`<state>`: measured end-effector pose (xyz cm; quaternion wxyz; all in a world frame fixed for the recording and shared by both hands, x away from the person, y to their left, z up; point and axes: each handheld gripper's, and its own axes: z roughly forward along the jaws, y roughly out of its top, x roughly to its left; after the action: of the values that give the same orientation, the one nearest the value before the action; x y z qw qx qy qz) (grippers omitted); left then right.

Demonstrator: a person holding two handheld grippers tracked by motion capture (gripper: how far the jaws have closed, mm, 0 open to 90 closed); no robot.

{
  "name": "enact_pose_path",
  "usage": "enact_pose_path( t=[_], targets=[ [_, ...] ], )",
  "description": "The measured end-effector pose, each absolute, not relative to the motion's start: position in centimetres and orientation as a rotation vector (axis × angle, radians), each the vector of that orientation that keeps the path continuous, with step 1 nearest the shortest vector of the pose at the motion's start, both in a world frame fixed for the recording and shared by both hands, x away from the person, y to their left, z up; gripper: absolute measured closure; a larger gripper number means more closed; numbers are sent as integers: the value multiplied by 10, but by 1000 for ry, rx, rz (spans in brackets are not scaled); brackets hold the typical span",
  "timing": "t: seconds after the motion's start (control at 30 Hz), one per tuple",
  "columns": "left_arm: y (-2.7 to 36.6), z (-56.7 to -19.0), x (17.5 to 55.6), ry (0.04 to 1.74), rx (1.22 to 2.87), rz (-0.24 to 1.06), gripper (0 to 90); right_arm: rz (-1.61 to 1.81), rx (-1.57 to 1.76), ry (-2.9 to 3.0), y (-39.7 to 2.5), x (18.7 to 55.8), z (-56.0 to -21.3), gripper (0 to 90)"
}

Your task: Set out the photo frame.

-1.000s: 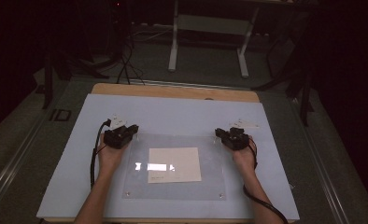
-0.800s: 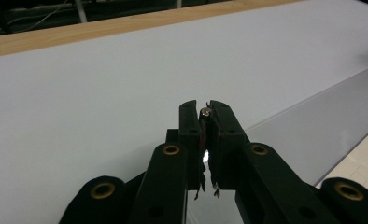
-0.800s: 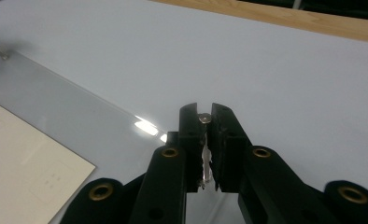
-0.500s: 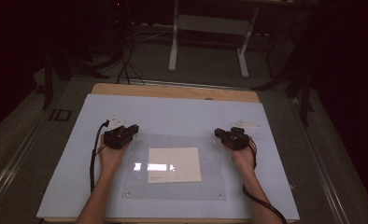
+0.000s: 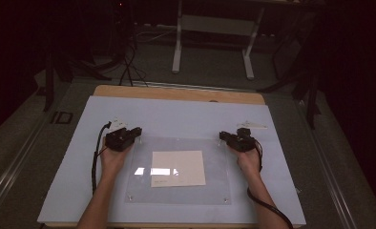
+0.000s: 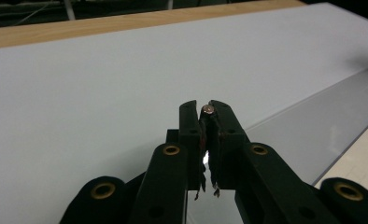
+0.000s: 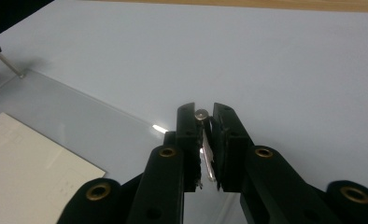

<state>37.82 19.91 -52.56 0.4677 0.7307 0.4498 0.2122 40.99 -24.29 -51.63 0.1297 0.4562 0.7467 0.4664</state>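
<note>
Gripping a small metal pin point(image 6: 208, 110), the left gripper point(image 6: 208, 122) has its jaws clamped; the right gripper point(image 7: 202, 122) likewise pinches a second pin point(image 7: 201, 115). A clear sheet point(image 5: 138, 191) lies beneath both, white board point(image 6: 79, 84) beyond.

Paper sheet point(image 5: 178, 168) lies seemingly under clear plate point(image 5: 214, 148), on table point(image 5: 176, 114).

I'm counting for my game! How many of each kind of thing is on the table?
Hand-held tools: 2, the left tool and the right tool
Small metal pins clamped in the tools: 2
Clear plastic sheet: 1
Cream paper: 1
Total: 6
</note>
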Motion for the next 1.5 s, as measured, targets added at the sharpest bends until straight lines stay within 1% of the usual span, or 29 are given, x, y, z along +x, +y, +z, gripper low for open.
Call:
enact_pose_path(
  t=[0.23,0.37,0.47,0.57,0.9,0.97,1.07,1.1,1.27,1.47,1.5],
  targets=[
    [204,-527,385,1100,1777,460,850,1348,1372,2179,-243,415,-514,825],
    [210,-529,395,1102,1753,384,849,1360,1396,2189,-244,421,-514,828],
    [212,-528,398,1089,1764,366,851,1357,1404,2198,-244,423,-514,831],
    [216,-528,406,1072,1773,305,851,1353,1403,2222,-245,427,-513,832],
    [218,-527,421,1131,1749,215,856,1289,1420,2248,-241,439,-508,843],
    [218,-528,424,1144,1739,206,858,1278,1426,2255,-240,441,-507,835],
    [216,-527,426,1171,1734,202,860,1254,1474,2250,-242,443,-504,771],
    [216,-527,426,1171,1734,202,860,1254,1474,2250,-242,443,-504,771],
    [216,-528,429,1196,1712,187,860,1211,1419,2249,-242,426,-482,692],
    [215,-528,430,1213,1705,188,860,1261,1311,2333,-240,406,-463,686],
    [215,-528,430,1223,1699,185,860,1290,1268,2360,-238,397,-456,689]
  ],
)
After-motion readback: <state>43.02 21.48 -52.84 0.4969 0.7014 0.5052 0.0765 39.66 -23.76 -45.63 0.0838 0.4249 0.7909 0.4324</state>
